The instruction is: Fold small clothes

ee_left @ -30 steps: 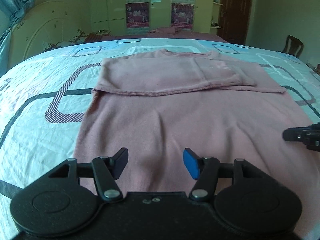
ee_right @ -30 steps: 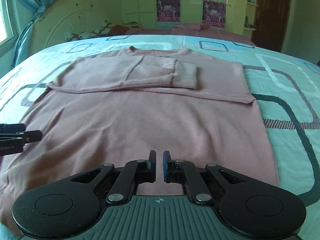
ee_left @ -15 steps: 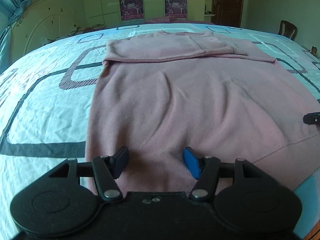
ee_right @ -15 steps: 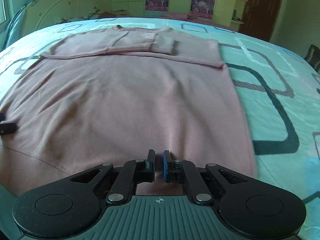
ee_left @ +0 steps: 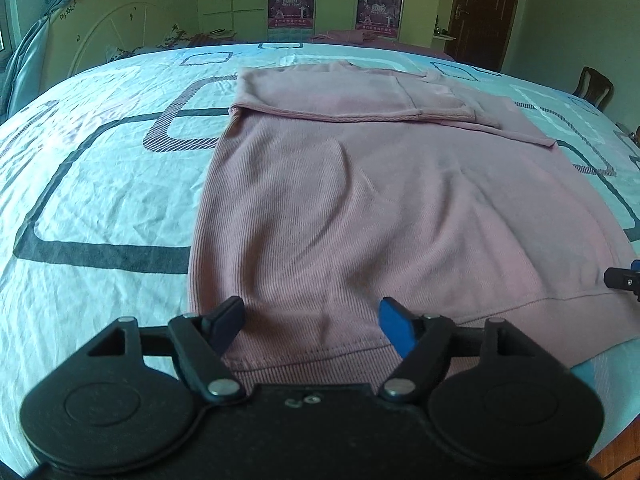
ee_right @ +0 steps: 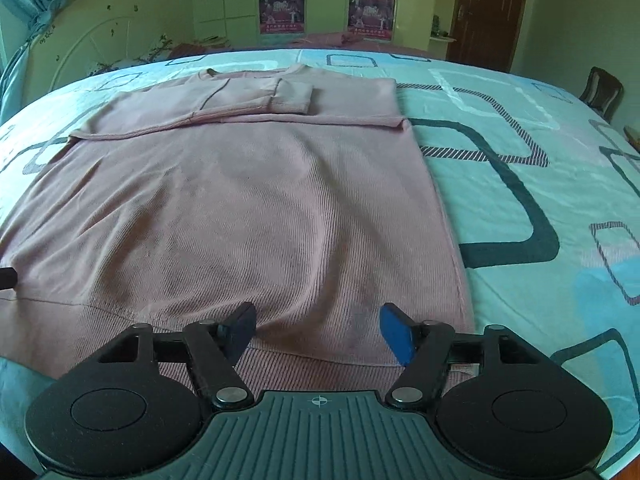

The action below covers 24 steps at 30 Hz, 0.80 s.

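Observation:
A pink knit sweater (ee_left: 360,208) (ee_right: 248,208) lies flat on the bed, both sleeves folded across its chest at the far end. My left gripper (ee_left: 312,322) hovers over the near left part of the ribbed hem, jaws opening, with cloth below them but nothing gripped. My right gripper (ee_right: 318,330) is over the near right part of the hem, jaws opening wide, also gripping nothing. The right gripper's tip (ee_left: 622,280) shows at the right edge of the left wrist view. The left gripper's tip (ee_right: 6,278) shows at the left edge of the right wrist view.
The bed sheet (ee_left: 100,200) (ee_right: 520,200) is light blue with dark rounded rectangles. A white headboard (ee_left: 100,40) stands at the far left, a dark door (ee_right: 492,8) and a wooden chair (ee_right: 604,92) at the far right.
Both grippers pulled back from the sweater's middle to its near hem. The right gripper went from shut to wide open, and the left gripper spread a little wider.

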{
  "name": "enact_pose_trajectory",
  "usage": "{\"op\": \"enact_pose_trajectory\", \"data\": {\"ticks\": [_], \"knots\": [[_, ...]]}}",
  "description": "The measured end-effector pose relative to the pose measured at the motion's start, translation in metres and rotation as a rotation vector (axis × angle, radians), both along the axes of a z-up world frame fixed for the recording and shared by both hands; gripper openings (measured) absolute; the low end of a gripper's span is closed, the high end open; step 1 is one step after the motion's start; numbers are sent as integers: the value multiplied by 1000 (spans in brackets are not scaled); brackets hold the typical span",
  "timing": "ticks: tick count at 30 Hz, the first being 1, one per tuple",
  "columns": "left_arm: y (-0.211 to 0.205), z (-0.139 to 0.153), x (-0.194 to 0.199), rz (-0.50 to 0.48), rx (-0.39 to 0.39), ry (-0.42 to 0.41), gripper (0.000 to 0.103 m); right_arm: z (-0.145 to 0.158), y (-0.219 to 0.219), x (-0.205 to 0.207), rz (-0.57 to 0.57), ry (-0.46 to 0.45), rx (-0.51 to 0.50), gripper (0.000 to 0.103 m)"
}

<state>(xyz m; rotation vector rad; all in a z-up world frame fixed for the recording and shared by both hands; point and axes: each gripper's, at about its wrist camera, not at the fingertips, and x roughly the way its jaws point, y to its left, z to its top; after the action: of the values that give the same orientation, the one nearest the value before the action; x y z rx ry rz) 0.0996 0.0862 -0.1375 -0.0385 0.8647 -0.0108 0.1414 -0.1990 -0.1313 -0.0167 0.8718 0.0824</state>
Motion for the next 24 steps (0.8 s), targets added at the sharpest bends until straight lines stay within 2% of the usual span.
{"op": "enact_pose_trajectory", "data": {"ticks": [10,16,19,22,24], "knots": [[29,2,-23,40,-47,5,70,3,-30,-15,-113,5,-11,67],[45,-7,-33,50,-115,42,66,-1,-51,-25,-180,35,3,67],[47,-8,-32,46,-162,45,56,-5,-58,-27,-199,50,45,67],[50,-8,-29,32,-206,52,40,-5,-60,-28,-210,62,90,67],[51,-10,-26,7,-254,74,17,-5,-61,-29,-218,70,130,67]]}}
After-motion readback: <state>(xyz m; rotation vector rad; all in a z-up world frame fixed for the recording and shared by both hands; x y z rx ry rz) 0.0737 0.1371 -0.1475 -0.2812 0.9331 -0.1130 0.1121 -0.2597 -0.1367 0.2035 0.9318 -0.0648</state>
